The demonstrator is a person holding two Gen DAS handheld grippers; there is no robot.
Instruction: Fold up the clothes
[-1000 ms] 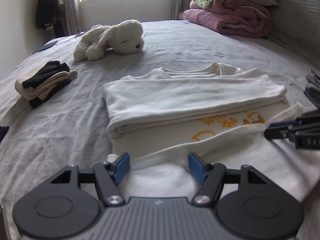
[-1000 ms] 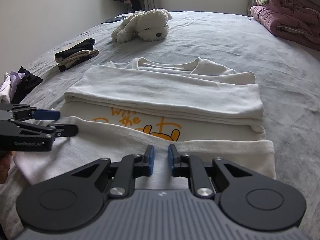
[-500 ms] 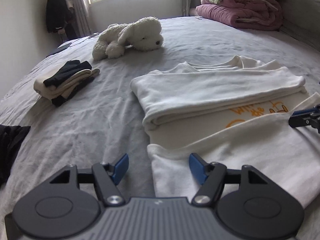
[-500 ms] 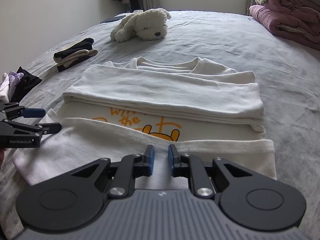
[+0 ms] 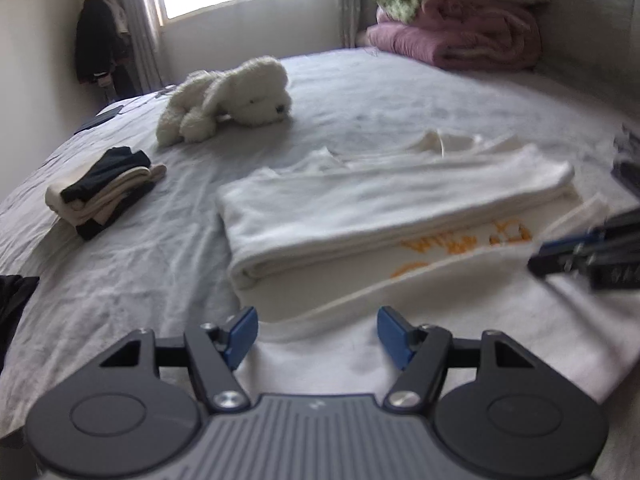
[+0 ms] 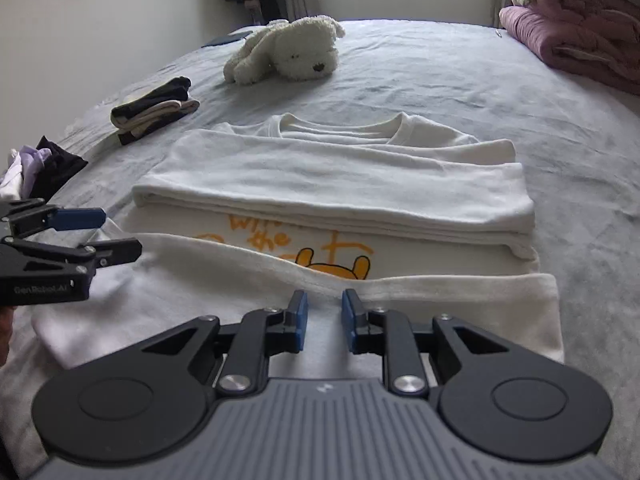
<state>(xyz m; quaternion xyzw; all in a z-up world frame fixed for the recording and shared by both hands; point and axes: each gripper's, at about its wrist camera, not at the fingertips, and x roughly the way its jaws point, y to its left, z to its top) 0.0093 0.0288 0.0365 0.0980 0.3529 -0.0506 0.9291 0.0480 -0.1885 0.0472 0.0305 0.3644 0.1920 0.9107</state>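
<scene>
Lying limp, soft and light: white T-shirt [image 6: 320, 184], hem band just ahead of right gripper [image 6: 324, 320], fingers nearly clenched, empty. Left gripper [image 5: 316, 330] hovering released; pinching hem corners.

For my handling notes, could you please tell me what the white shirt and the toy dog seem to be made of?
White shirt: probably soft matte cotton knit; it folds limply, with an orange print. Toy dog: likely plush synthetic pile; shaggy cream surface, dark nose.

Soft matt cotton is seen in the white T-shirt [image 6: 332, 184], fluffy plush in the toy dog [image 6: 292, 50], matt black plastic in the gripper [image 6: 324, 322]
</scene>
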